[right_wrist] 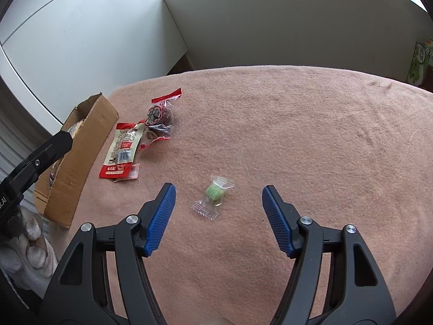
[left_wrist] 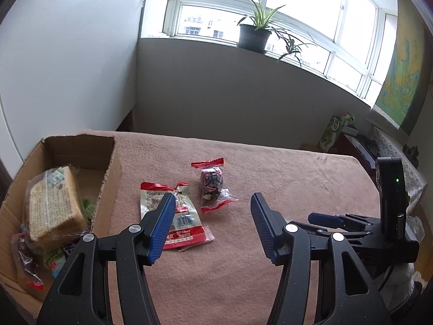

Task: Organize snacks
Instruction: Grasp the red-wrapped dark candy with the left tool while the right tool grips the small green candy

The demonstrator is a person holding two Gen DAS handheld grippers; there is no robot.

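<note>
Scanning from the left edge, I see the cardboard box (left_wrist: 81,162) with a wrapped bread slice (left_wrist: 54,203) standing in it among other packets, so part of the sorting looks done. Just beside its right wall, on the pink blanket (left_wrist: 270,168), lies the flat red-and-white packet (left_wrist: 176,216), and touching its far corner sits the dark twist-wrapped snack (left_wrist: 212,185).

My left gripper (left_wrist: 212,208) hangs over those two with its jaws apart and nothing between them. The left fingertip (left_wrist: 165,211) already overlaps the flat packet in this view, though I cannot tell whether it touches.

Further right, my right gripper (right_wrist: 217,203) is likewise spread wide and empty, framing the small green candy (right_wrist: 215,193) in its clear wrapper, which lies alone and well apart from the other snacks.

Risks as I judge them: the flat packet offers little to pinch, so the pads may slide over it or snag the blanket and drag the cloth. The two left-hand snacks overlap, so closing on one could shove the other away. The green candy is light and slick; an off-centre squeeze might squirt it out sideways. Both tools work close together, and a careless swing toward the box could knock them.
</note>
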